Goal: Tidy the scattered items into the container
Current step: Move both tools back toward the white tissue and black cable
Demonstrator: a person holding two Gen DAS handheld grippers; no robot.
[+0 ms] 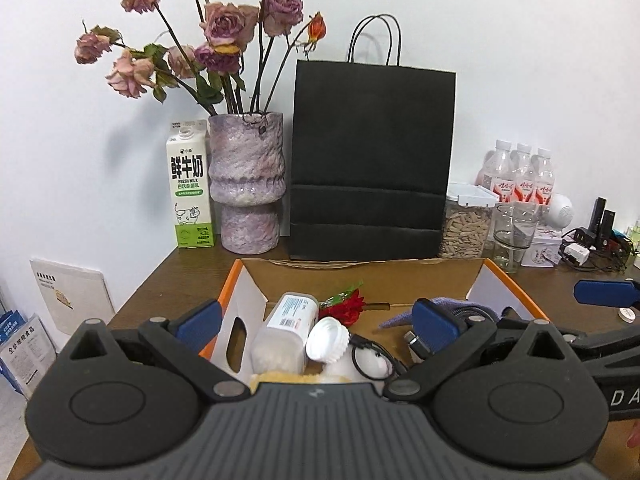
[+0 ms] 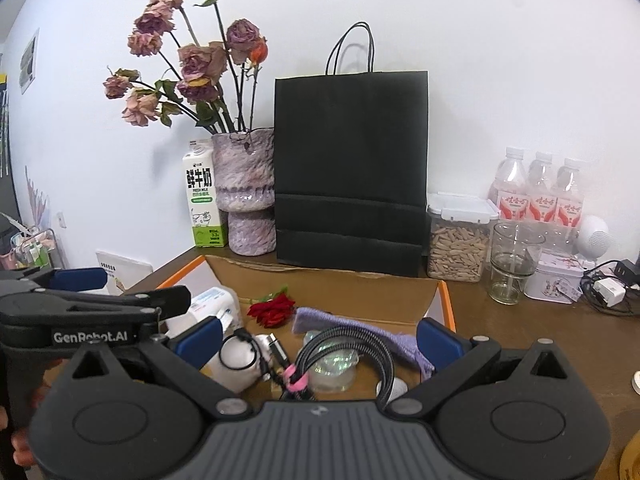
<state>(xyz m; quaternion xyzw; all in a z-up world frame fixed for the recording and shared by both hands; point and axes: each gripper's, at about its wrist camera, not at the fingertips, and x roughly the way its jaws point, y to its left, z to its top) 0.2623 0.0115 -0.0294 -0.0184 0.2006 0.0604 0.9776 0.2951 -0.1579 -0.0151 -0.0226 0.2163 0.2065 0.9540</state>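
Observation:
An open cardboard box with orange edges sits on the brown table. In it lie a clear plastic jar, a white cap, a red fabric rose, a purple cloth, a black braided cable with a pink tie and a clear shiny wrapper. My left gripper hangs open over the box's left half, above the jar and cap. Over the right half my right gripper is open, the cable lying loose below between its fingers. One right pad shows beside the box.
Behind the box stand a black paper bag, a purple vase of dried roses, a milk carton, a seed jar, a glass, water bottles, a tin and tangled chargers.

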